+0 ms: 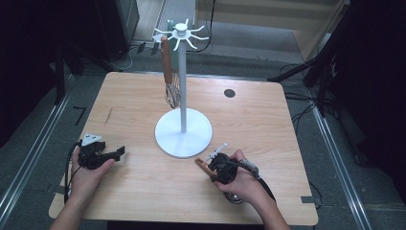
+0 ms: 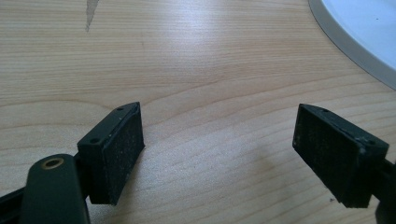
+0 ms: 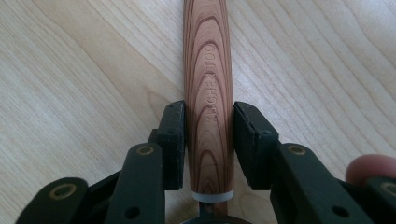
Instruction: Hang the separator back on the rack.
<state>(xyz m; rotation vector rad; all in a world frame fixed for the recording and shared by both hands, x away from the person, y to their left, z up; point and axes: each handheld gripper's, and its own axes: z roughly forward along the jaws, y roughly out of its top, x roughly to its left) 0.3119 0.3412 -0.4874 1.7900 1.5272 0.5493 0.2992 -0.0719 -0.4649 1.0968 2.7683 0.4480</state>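
My right gripper [image 1: 208,166] [image 3: 208,109] is near the table's front edge, shut on a wooden utensil handle [image 1: 201,164] [image 3: 205,46]. Both pads press the handle's sides close to its metal collar. The free end of the handle points toward the white stand's round base [image 1: 183,139]. The utensil's head is hidden under the hand. A wooden-handled whisk [image 1: 167,67] hangs from a hook at the top of the stand. My left gripper [image 1: 119,152] [image 2: 219,130] rests at the front left, jaws wide open over bare wood. The base's rim [image 2: 364,28] is seen at its upper right.
A round dark cable hole [image 1: 230,93] sits at the table's far right. There is a dark streak [image 1: 109,115] [image 2: 91,11] on the wood at the left. Cables and dark frames lie on the floor around the table [image 1: 268,124].
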